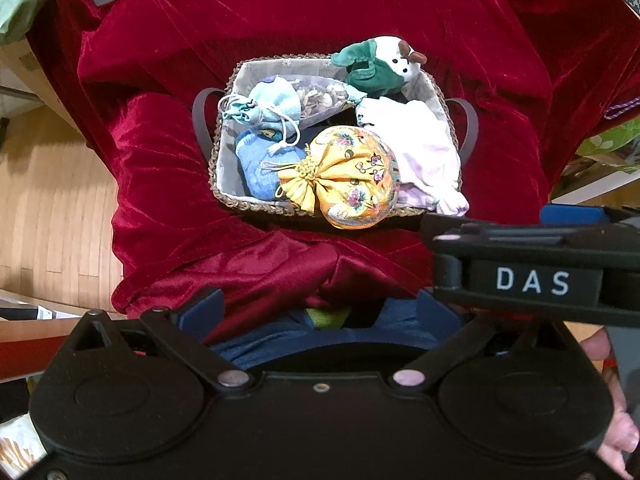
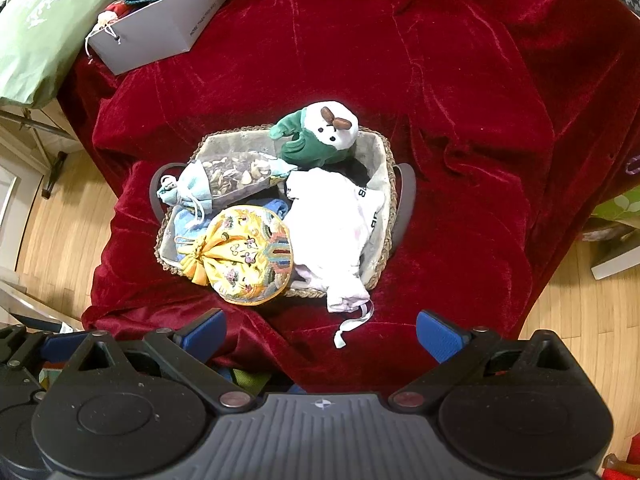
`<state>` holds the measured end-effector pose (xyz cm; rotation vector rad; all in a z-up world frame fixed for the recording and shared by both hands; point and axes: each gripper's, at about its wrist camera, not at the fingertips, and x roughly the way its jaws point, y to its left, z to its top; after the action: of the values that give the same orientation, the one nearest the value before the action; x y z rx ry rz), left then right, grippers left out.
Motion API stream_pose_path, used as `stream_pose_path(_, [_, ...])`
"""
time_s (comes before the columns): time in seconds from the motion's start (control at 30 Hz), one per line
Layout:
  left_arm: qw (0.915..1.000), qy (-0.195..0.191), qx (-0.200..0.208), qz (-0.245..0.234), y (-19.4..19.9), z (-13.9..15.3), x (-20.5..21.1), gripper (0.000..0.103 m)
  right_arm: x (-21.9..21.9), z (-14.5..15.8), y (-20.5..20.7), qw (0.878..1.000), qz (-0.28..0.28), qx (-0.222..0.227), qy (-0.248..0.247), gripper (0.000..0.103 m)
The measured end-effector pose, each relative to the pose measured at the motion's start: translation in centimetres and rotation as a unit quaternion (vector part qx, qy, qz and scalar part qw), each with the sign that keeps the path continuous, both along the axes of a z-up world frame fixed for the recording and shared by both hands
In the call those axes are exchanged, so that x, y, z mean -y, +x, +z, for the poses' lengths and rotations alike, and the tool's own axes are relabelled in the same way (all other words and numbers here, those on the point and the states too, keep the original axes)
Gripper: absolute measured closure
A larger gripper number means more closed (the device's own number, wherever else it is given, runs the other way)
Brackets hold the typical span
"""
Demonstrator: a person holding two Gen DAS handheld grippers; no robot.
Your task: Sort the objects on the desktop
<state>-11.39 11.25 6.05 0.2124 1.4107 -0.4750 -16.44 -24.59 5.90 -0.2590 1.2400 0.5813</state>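
In the left wrist view, my left tool hangs released, its blue pads wide apart and nothing between them, above the near edge of the red cloth that covers the surface. The basket sits in the middle of the cloth, a little farther away. It is full: a yellow pouch lies on the near rim and hangs over it, a white bag fills the right side, a blue pouch is at the near left, a clear bag of dried pieces lies behind it, and a green and white plush toy sits on the far right corner. My right tool crosses the right of this view, just beside my left one.

In the right wrist view, my right tool is also released and empty, near the basket. The white bag hangs over the near rim, and its ribbon lies on the cloth just before my pads.

I think the danger is the crowding. The yellow pouch could slide off the rim if I push it, and the ribbon could catch on a pad and drag the white bag out. The two tools are close and may knock together.
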Motion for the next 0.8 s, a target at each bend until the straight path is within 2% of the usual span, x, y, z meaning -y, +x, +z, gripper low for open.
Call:
stream_pose_path(0.37, [0.9994,0.015,-0.025,0.016,1.2,-0.8,0.3,0.004,0.8,-0.1,1.2,1.0,-0.015,-0.008,0.005,0.002])
stream_pose_path(0.8, [0.9987,0.036,-0.033,-0.012,4.9,-0.1,2.8,0.004,0.0,-0.4,5.3,0.998,-0.037,-0.042,0.001,0.002])
